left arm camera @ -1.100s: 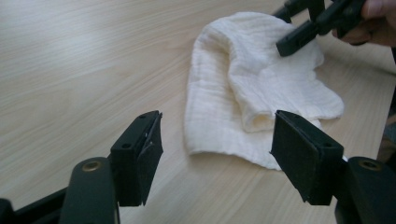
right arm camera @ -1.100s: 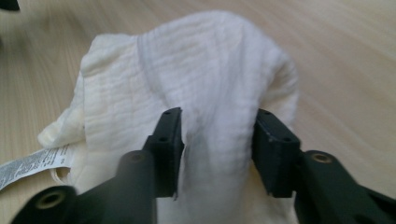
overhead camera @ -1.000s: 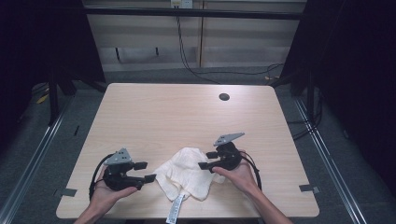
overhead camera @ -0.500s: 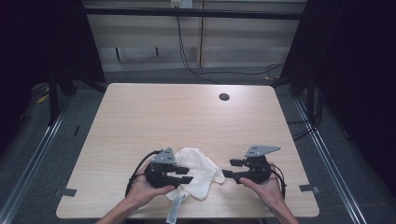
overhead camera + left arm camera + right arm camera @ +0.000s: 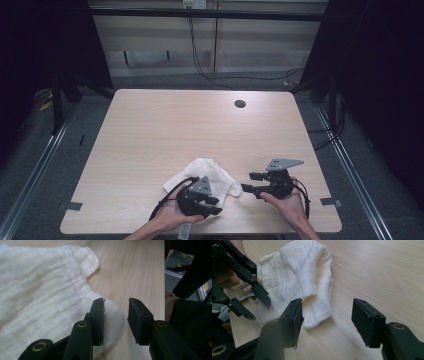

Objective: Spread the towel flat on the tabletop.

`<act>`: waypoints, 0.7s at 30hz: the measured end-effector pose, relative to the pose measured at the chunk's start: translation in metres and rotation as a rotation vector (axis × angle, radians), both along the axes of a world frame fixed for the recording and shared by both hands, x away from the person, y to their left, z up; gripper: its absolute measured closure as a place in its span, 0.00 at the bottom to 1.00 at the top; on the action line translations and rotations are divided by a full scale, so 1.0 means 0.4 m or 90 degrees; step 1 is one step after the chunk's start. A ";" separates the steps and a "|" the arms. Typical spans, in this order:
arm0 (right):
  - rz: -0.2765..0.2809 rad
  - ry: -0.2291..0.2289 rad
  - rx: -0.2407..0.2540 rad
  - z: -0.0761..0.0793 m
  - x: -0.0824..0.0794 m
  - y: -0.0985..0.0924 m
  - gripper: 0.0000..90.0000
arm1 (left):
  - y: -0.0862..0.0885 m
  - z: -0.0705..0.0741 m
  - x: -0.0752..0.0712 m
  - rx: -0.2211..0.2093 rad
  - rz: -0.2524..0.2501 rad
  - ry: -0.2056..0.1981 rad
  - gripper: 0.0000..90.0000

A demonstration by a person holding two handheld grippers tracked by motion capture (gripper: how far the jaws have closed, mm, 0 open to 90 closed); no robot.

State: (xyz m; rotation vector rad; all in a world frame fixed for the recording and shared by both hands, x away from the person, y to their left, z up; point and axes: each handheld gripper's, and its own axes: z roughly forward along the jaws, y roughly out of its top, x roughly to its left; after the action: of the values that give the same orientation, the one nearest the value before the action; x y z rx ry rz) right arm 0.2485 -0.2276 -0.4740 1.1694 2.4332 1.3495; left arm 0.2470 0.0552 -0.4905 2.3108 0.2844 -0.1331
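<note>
A crumpled white cloth (image 5: 207,175) lies near the front edge of the wooden table (image 5: 175,130). My left gripper (image 5: 215,204) sits low at the cloth's front edge. In the left gripper view its jaws (image 5: 116,302) have just been closing and stand partly open; the cloth's (image 5: 45,297) rounded hem lies under the left jaw and reaches into the gap, untouched by the pads. My right gripper (image 5: 248,182) rests just right of the cloth, jaws wide open (image 5: 327,305) over bare wood. Ahead of it lie the cloth (image 5: 299,277) and the left gripper (image 5: 260,311).
A dark round hole (image 5: 240,104) sits in the table's far right part. A grey strip (image 5: 185,231) lies at the front edge under my left hand. Tape marks (image 5: 74,205) (image 5: 330,201) flank the front corners. Dark floor and rails surround the table.
My left gripper has moved right, from beside the cloth onto its front edge, and its jaws have narrowed. My right gripper has drawn back to the right, off the cloth.
</note>
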 end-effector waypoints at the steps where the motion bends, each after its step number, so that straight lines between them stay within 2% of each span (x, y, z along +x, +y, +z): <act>1: 0.000 0.000 0.001 -0.001 0.000 -0.001 0.48 | -0.004 -0.005 -0.003 0.000 -0.002 0.000 0.71; 2: 0.002 0.002 0.000 -0.003 0.001 -0.002 0.48 | -0.007 -0.006 -0.005 0.012 -0.012 -0.001 0.69; 3: 0.002 0.002 0.000 -0.003 0.001 -0.002 0.48 | -0.007 -0.006 -0.005 0.012 -0.012 -0.001 0.68; 5: 0.003 0.000 -0.001 -0.004 0.000 -0.004 0.49 | -0.013 -0.011 -0.021 0.016 -0.006 -0.022 0.66; 8: 0.005 -0.001 0.001 -0.002 -0.002 -0.004 0.50 | -0.012 -0.009 -0.024 0.026 -0.015 -0.030 0.64; 10: 0.006 0.000 -0.001 -0.004 -0.001 -0.004 0.50 | -0.013 -0.010 -0.036 0.032 -0.021 -0.052 0.64; 11: 0.006 0.000 -0.001 -0.004 -0.001 -0.004 0.50 | -0.013 -0.010 -0.036 0.032 -0.021 -0.052 0.62; 12: 0.008 0.006 0.000 -0.007 0.001 -0.003 0.49 | -0.014 -0.008 -0.043 0.042 -0.027 -0.073 0.61; 13: 0.008 0.006 0.000 -0.007 0.001 -0.003 0.49 | -0.014 -0.008 -0.043 0.042 -0.027 -0.073 0.61; 14: 0.010 0.012 0.001 -0.012 0.002 -0.002 0.49 | -0.013 -0.008 -0.053 0.050 -0.030 -0.087 0.62; 16: 0.013 0.015 0.002 -0.012 0.001 0.001 0.49 | -0.009 -0.009 -0.058 0.039 -0.029 -0.092 0.68; 17: 0.014 0.014 0.003 -0.012 0.001 0.001 0.49 | -0.006 -0.006 -0.057 0.050 -0.032 -0.092 0.71; 18: 0.015 0.014 0.004 -0.012 0.001 0.001 0.49 | -0.004 -0.008 -0.056 0.041 -0.029 -0.092 0.76; 21: 0.016 0.015 0.003 -0.013 0.001 0.002 0.49 | -0.003 -0.007 -0.048 0.044 -0.025 -0.089 0.90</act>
State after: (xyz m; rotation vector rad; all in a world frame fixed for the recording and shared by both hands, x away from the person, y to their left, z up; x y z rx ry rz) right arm 0.2490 -0.2267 -0.4791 1.1664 2.4702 1.3557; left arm 0.2278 0.0538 -0.4932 2.3813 0.1761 0.0187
